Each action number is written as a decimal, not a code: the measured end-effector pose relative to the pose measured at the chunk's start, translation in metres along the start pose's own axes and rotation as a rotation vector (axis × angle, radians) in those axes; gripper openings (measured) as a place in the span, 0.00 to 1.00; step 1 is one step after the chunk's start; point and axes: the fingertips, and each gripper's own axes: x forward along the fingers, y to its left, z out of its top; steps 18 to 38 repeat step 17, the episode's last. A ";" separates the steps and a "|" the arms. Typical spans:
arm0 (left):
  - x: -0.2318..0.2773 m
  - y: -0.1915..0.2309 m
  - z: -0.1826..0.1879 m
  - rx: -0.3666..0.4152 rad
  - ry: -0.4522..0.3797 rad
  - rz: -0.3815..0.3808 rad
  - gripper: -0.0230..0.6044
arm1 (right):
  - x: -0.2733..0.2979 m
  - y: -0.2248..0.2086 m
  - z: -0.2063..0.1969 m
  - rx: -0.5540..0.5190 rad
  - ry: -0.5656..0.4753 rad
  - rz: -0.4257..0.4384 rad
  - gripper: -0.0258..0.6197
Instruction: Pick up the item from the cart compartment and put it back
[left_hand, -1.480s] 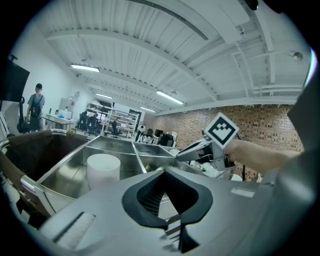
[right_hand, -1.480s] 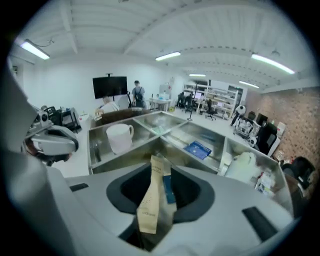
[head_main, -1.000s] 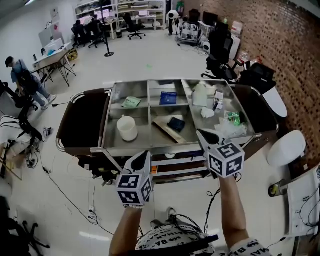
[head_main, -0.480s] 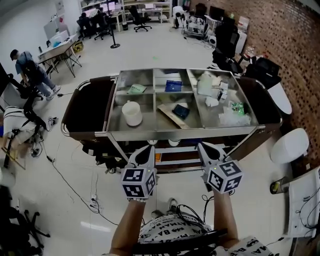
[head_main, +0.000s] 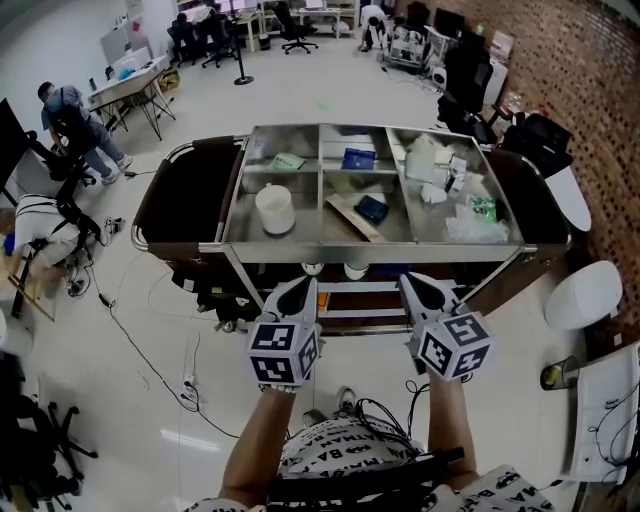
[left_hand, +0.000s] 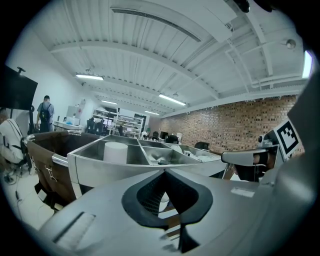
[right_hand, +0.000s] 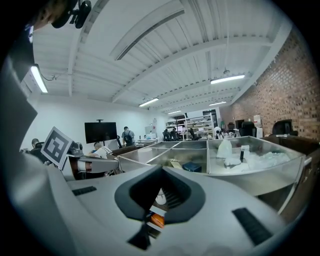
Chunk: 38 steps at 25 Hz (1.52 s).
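Note:
The steel cart stands in front of me with several open compartments. A white cup sits in the front left one. A dark blue packet lies on a wooden board in the front middle one. Behind are a green packet and a blue packet. My left gripper and right gripper hang side by side just short of the cart's front edge, both shut and empty. The left gripper view shows its shut jaws before the cup. In the right gripper view the tips meet below the blue packet.
The right compartment holds a white bottle, crumpled plastic and a green item. Dark side wings flank the cart. White stools stand at the right. Cables trail on the floor. People sit at desks far left.
Both grippers have drawn back from the cart towards me; the right one was over the cart's front rim and now hangs before it. Both stay shut and empty.

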 end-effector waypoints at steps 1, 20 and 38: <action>-0.001 0.000 0.000 0.000 -0.001 0.001 0.03 | 0.000 0.000 0.000 -0.003 0.000 0.001 0.04; -0.007 -0.007 0.002 0.004 -0.009 0.003 0.03 | -0.007 0.007 -0.001 -0.024 0.006 0.015 0.04; -0.007 -0.007 0.002 0.004 -0.009 0.003 0.03 | -0.007 0.007 -0.001 -0.024 0.006 0.015 0.04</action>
